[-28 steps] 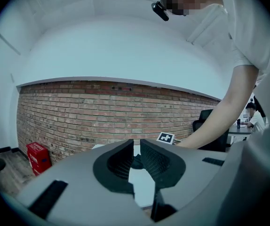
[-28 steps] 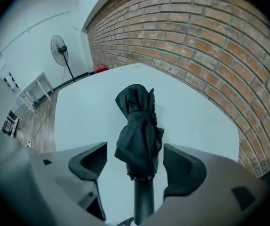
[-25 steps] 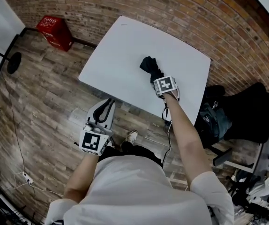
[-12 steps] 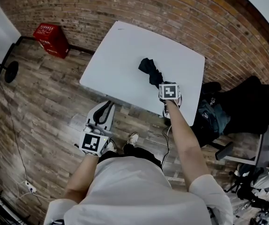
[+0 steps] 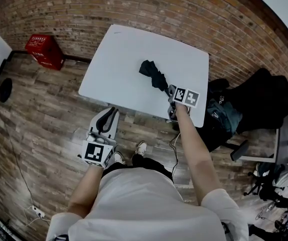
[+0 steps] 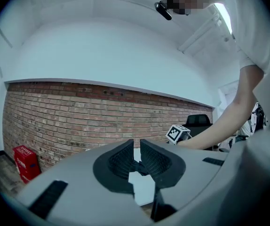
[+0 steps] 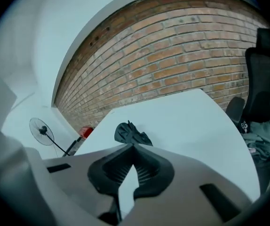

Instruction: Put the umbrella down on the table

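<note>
No legible words, brands or numbers anywhere. Only black-and-white square code markers on the left cube (image 5: pixel 96 152) behind the left tongs (image 6: pixel 136 147) and the right cube (image 5: pixel 186 97) behind the right tongs (image 7: pixel 132 147). White print on the red crate (image 5: pixel 44 50), far left of the left tongs, too small to read. Likewise a tiny dark mark (image 5: pixel 116 32) beyond the right tongs, at the far corner of the tabletop (image 5: pixel 129 59).
</note>
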